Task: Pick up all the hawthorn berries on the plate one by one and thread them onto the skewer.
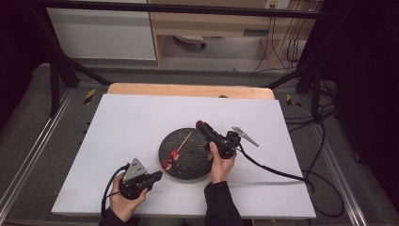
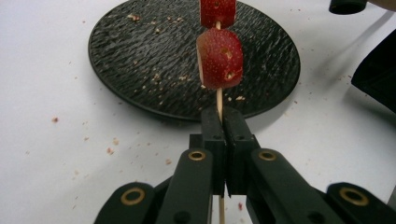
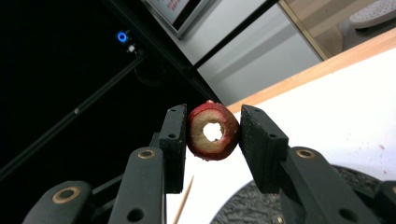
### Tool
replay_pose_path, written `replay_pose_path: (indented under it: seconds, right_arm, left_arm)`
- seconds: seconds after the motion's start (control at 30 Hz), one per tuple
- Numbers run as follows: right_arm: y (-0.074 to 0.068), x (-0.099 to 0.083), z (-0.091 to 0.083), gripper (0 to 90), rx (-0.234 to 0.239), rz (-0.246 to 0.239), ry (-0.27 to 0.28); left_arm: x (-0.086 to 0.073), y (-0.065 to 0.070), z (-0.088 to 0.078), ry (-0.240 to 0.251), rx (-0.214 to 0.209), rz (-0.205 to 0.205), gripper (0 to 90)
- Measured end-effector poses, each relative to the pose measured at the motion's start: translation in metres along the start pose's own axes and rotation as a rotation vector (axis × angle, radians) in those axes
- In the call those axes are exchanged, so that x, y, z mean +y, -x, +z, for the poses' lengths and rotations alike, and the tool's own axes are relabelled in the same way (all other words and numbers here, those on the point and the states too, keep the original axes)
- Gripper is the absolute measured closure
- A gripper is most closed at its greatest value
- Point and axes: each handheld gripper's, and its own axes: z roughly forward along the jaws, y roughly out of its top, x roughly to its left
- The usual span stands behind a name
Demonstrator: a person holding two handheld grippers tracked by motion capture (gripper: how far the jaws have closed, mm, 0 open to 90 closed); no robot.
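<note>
My left gripper (image 2: 223,117) is shut on the lower end of a thin wooden skewer (image 2: 219,100). Two red fruit pieces (image 2: 219,58) are threaded on it, one above the other, over the near edge of a round black plate (image 2: 140,70). From above, the left gripper (image 1: 159,174) sits at the plate's front left and the skewer (image 1: 184,140) slants across the plate (image 1: 193,162). My right gripper (image 3: 212,128) is shut on a red fruit ring (image 3: 212,131) with a cored hole, held above the plate's far right rim (image 1: 200,124).
A white mat (image 1: 127,127) covers the table, with small crumbs near the plate. A wooden strip (image 1: 188,90) runs along the far edge. Black cables (image 1: 277,173) trail from both grippers, and a black frame surrounds the table.
</note>
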Motion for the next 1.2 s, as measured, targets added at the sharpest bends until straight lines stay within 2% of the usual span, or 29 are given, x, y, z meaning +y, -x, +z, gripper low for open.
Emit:
replay_pose_path:
  seconds: [0.23, 0.43, 0.7, 0.93, 1.2]
  right_arm:
    - [0.001, 0.001, -0.001, 63.0, 0.011, 0.026, 0.067]
    - [0.001, -0.001, -0.002, 63.0, 0.024, 0.054, 0.092]
    - [0.001, -0.005, -0.002, 63.0, 0.030, 0.065, 0.098]
    - [0.002, -0.007, -0.001, 63.0, 0.038, 0.078, 0.097]
    - [0.003, -0.011, 0.000, 63.1, 0.042, 0.088, 0.095]
  left_arm:
    - [0.009, 0.008, 0.007, 0.020, -0.005, -0.004, 88.3]
    - [0.011, 0.011, 0.012, 0.029, -0.005, -0.006, 88.3]
    - [0.013, 0.013, 0.014, 0.039, -0.006, -0.005, 88.3]
    - [0.014, 0.015, 0.017, 0.053, 0.008, -0.012, 88.3]
    - [0.022, 0.021, 0.024, 0.071, 0.028, -0.022, 88.3]
